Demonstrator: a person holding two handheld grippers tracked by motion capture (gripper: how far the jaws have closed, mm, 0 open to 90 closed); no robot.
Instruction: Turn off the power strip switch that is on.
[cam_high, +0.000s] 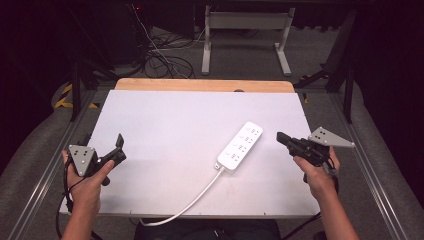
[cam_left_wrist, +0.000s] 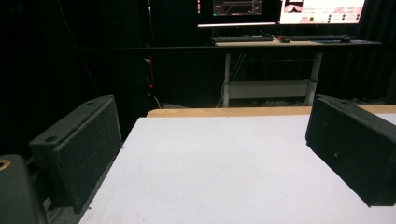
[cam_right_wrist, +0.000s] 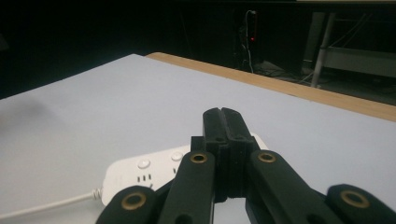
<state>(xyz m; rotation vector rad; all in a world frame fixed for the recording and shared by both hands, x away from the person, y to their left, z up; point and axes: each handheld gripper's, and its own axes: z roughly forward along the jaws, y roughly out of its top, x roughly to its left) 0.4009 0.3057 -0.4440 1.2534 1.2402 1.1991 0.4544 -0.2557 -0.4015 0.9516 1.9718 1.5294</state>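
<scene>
Power strip on table, right of centre; cord trails toward near edge.

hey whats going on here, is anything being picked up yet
Nothing is held yet. A person holds a gripper in each hand over a white table. The left gripper is open near the table's left edge. The right gripper is shut, just right of a white power strip whose cord trails off the near edge.
</scene>
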